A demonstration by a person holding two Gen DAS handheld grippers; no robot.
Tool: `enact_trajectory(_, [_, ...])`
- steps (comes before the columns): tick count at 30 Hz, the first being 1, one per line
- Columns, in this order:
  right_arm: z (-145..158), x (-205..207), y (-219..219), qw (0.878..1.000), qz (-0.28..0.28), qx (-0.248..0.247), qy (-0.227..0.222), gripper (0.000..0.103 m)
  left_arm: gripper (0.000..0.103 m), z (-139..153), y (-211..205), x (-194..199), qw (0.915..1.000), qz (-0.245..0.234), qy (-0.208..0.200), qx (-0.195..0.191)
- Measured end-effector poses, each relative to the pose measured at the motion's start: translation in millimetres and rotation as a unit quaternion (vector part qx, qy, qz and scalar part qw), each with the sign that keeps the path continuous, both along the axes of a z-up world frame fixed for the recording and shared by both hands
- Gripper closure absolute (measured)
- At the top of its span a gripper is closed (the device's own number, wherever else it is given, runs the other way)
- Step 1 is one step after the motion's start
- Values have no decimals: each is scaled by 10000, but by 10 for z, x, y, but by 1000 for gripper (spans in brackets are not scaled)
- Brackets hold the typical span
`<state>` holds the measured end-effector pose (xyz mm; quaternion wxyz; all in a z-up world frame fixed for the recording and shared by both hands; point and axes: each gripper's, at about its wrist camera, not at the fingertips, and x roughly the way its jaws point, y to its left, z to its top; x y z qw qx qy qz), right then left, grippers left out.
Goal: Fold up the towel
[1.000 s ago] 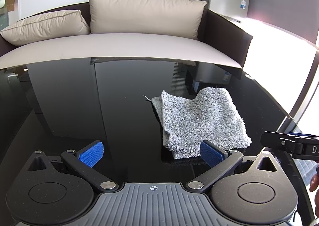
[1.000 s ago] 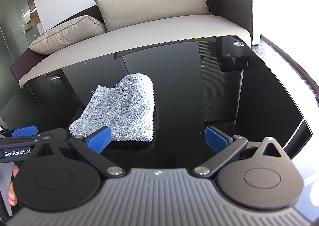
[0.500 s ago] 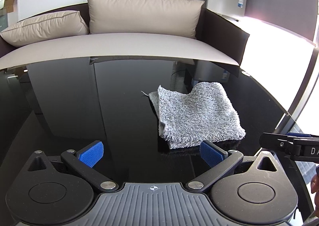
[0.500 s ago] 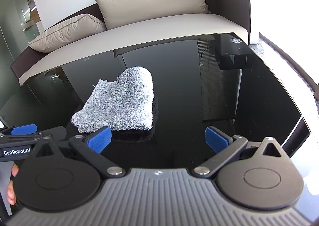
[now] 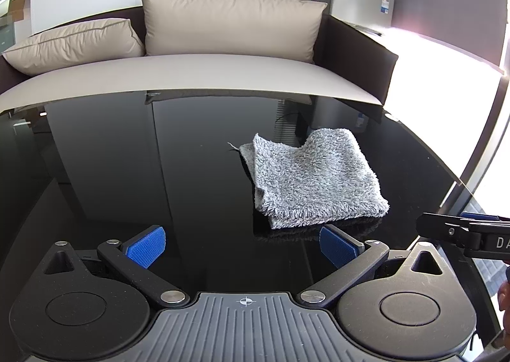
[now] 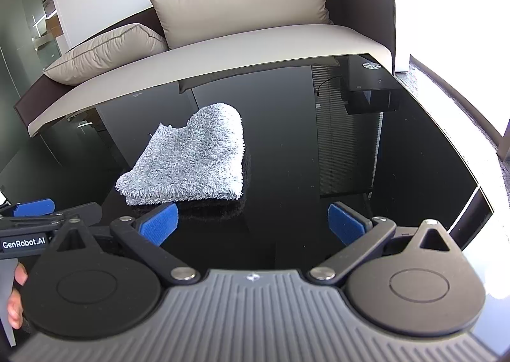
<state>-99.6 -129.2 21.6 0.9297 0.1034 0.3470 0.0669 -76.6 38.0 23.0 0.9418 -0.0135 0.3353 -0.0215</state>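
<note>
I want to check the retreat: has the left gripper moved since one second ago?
Yes. The left gripper has pulled back from the towel: its right pad no longer overlaps the towel's near edge, and bare black table shows between them.

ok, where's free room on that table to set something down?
Most of the black table is bare: the whole stretch left of the towel up to the sofa edge, and the strip right of it in the right wrist view. Tight only at the near edge, where both open hand-held grippers flank the towel.
</note>
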Motion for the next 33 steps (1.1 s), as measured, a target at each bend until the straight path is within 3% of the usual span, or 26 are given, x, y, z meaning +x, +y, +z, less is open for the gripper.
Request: enact_trajectory(33, [-60,-104,38,10000,21,-62,68,0,1,5,-29,-100,10000,-44,-29,42])
